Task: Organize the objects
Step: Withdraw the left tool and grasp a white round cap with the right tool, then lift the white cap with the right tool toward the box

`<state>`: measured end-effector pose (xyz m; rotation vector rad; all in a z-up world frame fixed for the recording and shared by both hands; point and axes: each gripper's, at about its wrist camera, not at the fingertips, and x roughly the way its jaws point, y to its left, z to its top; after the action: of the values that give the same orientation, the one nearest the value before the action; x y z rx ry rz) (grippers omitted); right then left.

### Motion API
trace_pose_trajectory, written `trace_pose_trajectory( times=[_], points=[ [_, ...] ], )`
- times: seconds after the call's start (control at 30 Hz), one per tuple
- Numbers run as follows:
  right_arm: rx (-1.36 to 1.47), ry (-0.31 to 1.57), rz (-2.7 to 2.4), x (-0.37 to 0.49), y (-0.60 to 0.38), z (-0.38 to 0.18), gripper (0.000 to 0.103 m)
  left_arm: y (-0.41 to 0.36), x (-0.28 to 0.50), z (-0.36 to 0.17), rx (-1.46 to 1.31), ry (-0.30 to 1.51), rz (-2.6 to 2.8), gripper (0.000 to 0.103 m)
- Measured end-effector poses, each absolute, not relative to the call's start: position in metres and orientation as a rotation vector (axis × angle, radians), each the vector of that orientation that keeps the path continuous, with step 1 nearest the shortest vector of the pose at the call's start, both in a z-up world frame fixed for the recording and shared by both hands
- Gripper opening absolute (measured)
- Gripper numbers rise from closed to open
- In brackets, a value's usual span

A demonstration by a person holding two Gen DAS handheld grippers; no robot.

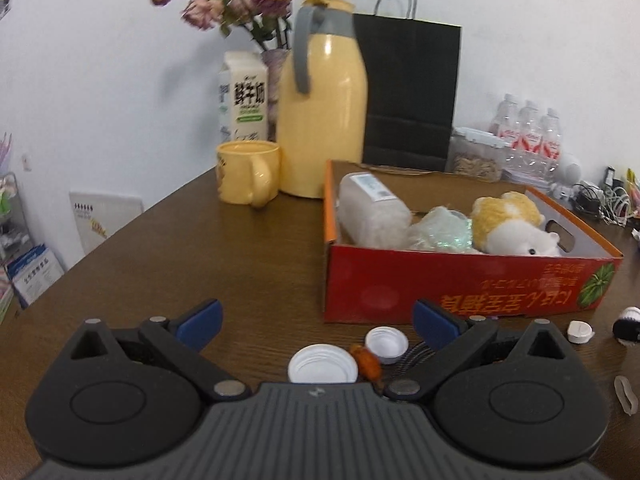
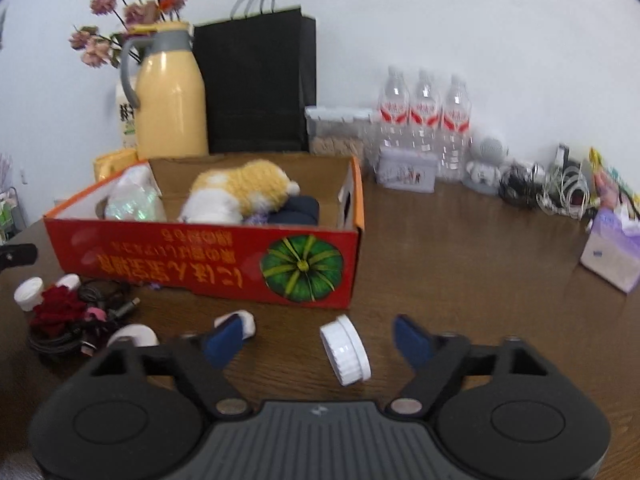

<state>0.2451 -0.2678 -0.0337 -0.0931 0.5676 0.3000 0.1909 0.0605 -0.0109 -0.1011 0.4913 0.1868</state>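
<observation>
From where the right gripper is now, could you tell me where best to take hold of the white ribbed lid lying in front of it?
Probably across the ribbed rim of the white lid. It rests tilted on its edge between the open fingers of the right gripper, so come straight forward and down from the near side, one finger on each flat face, away from the red box.

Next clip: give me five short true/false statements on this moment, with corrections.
1. The plush toy lies inside the red box. True.
2. The right gripper is shut on the white lid. False: the lid stands on edge between the fingers, with gaps either side.
3. The yellow mug is inside the box. False: it stands on the table beside the thermos.
4. The left gripper is open and holds nothing. True.
5. The black paper bag lies flat. False: it stands upright behind the box.
</observation>
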Motion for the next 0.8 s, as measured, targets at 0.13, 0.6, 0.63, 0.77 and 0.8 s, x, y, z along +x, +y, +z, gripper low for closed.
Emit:
trace_pose_trajectory(
  times=[0.13, 0.6, 0.63, 0.77, 0.8],
  points=[
    [-0.095, 0.609, 0.290, 0.252, -0.267, -0.042, 0.051, 0.064, 0.188, -0.014, -0.102, 0.502, 0.187, 0.103],
    [-0.121, 0.558, 0.339, 0.243, -0.259, -0.038, 0.013, 0.067, 0.188, -0.027, -0.068, 0.586, 0.198, 0.103],
    [-0.123, 0.554, 0.340, 0.243, -0.259, -0.038, 0.013, 0.066, 0.189, -0.028, -0.063, 0.587, 0.202, 0.103],
    [-0.130, 0.542, 0.345, 0.241, -0.258, -0.037, 0.013, 0.066, 0.189, -0.029, -0.065, 0.590, 0.204, 0.102],
    [-0.131, 0.541, 0.345, 0.240, -0.257, -0.037, 0.013, 0.065, 0.189, -0.029, -0.062, 0.593, 0.201, 0.097]
  ],
)
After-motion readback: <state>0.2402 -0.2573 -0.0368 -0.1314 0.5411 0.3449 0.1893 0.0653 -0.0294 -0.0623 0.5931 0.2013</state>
